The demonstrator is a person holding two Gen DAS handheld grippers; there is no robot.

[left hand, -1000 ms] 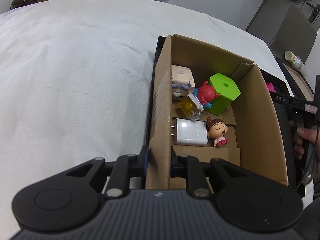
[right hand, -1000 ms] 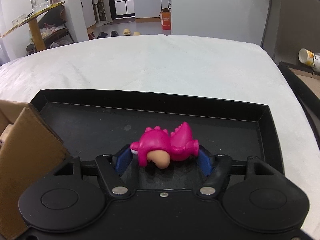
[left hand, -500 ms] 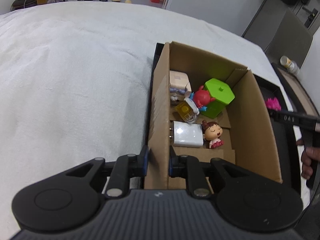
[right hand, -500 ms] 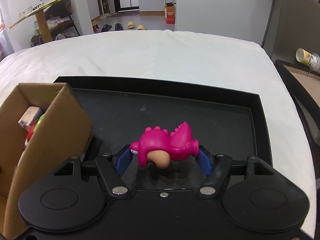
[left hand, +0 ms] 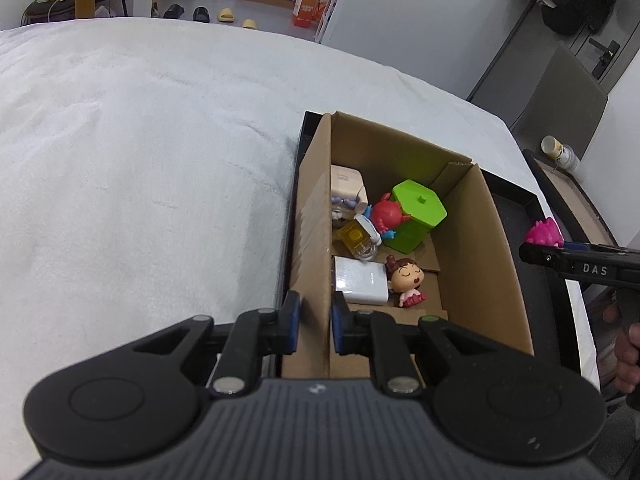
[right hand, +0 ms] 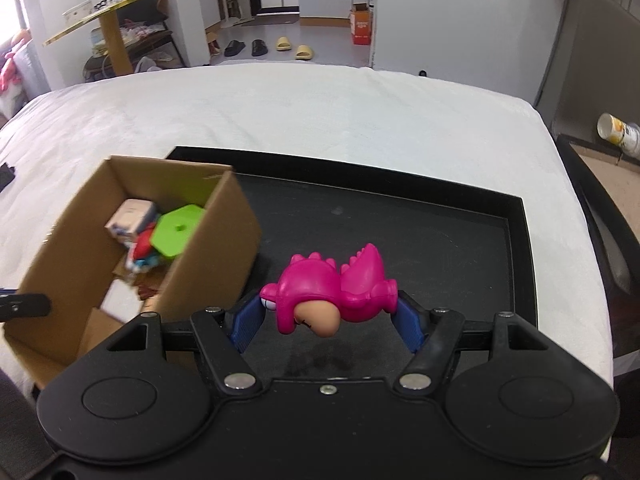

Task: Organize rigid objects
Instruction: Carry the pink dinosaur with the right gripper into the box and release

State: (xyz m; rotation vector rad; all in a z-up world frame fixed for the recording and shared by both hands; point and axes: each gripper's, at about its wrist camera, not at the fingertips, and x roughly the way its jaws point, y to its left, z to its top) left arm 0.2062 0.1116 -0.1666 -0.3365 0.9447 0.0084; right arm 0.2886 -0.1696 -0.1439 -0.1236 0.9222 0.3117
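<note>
The dinosaur (right hand: 332, 294) has risen off the tray (right hand: 520, 240) since a second ago, crosswise in my right gripper (right hand: 326, 320), pads clamped on it, face toward me. The box (right hand: 208, 248) now shows at its left, open-topped. My left gripper (left hand: 312, 320) pinches the box's near wall.

White fleecy cover (right hand: 360, 120) lies over the surface. Beyond its far edge: 4 slippers (right hand: 268, 46) on the grey floor, an orange cardboard carton (right hand: 361, 26) against the wall, a yellow-topped wooden side table (right hand: 108, 12). A white-and-yellow cup (right hand: 619, 133) lies tipped at right.
</note>
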